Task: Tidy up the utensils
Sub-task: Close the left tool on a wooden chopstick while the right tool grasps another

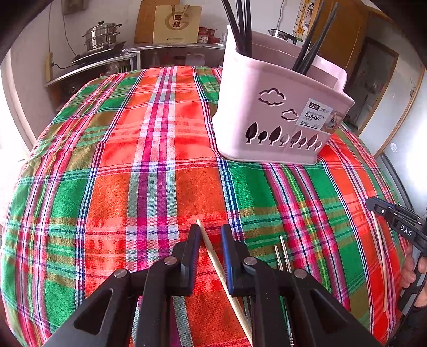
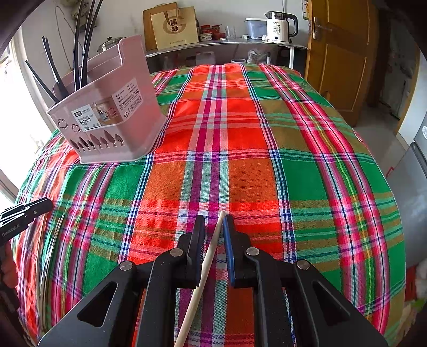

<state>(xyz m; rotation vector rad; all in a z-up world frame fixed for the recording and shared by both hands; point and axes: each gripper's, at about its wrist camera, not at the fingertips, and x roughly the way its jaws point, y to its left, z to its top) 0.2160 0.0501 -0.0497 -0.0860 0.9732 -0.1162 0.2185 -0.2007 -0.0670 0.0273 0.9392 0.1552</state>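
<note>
A pink chopstick basket stands on the plaid tablecloth and holds several black chopsticks; it also shows in the right wrist view. My left gripper is open around a wooden chopstick that lies on the cloth between its jaws. Two metal chopsticks lie just right of it. My right gripper is open around another wooden chopstick, which lies against its right pad. That gripper shows at the right edge of the left wrist view, beside a wooden chopstick.
The plaid tablecloth covers the whole table. Behind it a steel counter carries a steamer pot, a paper bag and a kettle. A wooden door stands at the right.
</note>
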